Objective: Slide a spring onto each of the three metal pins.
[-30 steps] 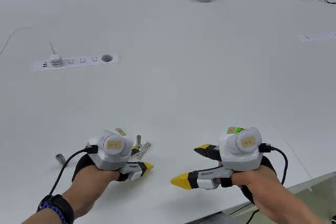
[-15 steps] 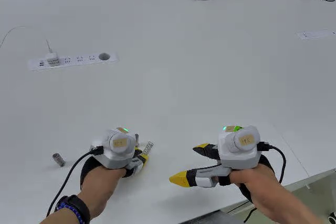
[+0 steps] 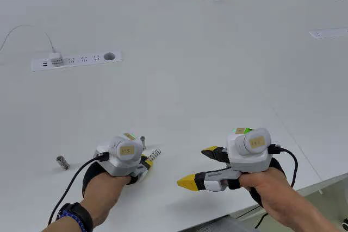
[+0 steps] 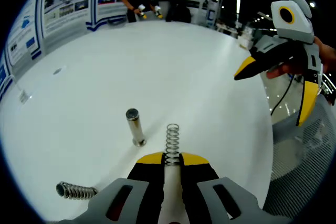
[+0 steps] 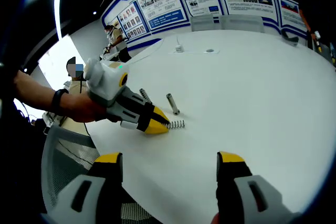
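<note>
Left gripper view: left gripper (image 4: 167, 159) grasps a coiled steel spring (image 4: 172, 137), seemingly bound for the ten-o'clock upright silver pin (image 4: 135, 126); right gripper (image 5: 170, 157) gapes.

Left gripper (image 5: 159, 125) tight on spring (image 5: 177, 124), beside 1 upright pin (image 5: 171, 104)

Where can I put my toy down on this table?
The big bare middle of the white table, between the white power strip and the open right tongs. It's crowded by the left tongs: they pinch a coiled metal spring beside an upright metal pin.
</note>
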Motion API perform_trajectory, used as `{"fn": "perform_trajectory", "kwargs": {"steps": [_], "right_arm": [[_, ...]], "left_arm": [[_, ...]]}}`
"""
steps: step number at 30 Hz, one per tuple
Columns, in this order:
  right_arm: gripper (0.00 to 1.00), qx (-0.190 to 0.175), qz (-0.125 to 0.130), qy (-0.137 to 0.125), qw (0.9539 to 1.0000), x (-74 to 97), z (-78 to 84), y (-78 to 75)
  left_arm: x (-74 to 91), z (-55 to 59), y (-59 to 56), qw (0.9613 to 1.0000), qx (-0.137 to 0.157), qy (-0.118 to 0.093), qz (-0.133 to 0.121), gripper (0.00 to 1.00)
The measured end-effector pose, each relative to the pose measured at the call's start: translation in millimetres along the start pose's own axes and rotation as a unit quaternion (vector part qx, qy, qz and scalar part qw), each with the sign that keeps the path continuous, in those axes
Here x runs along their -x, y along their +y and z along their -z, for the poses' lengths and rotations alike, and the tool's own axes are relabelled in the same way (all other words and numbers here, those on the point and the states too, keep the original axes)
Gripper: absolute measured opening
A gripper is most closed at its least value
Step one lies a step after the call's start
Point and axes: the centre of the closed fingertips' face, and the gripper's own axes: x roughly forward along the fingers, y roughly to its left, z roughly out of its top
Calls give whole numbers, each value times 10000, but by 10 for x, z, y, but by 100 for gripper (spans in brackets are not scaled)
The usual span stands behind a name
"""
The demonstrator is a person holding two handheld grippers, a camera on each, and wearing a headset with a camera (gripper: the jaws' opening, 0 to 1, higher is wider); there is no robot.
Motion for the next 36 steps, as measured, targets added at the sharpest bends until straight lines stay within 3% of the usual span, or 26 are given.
{"fn": "perform_trajectory", "kwargs": {"steps": [8,13,19,25,29,36], "right_arm": [[74,20,-43,25,10000,-26,9,37],[74,19,-43,39,10000,-20,21,36],[74,7,-28,27,10000,2,21,27],[74,12,-34,22,10000,9,14,16],[73,0,-56,3,10000,1,-3,34],[73,-15,-185,-32,9998,-58,-37,98]], "left_arm": [[15,14,-12,10000,-91,23,10,12],[0,-4,-22,10000,57,-23,22,14],[-25,-21,-67,9999,-114,-51,30,16],[-11,4,-97,9995,-320,5,26,11],[28,49,-98,9997,-244,70,27,11],[171,67,-118,9997,-224,6,84,11]]}}
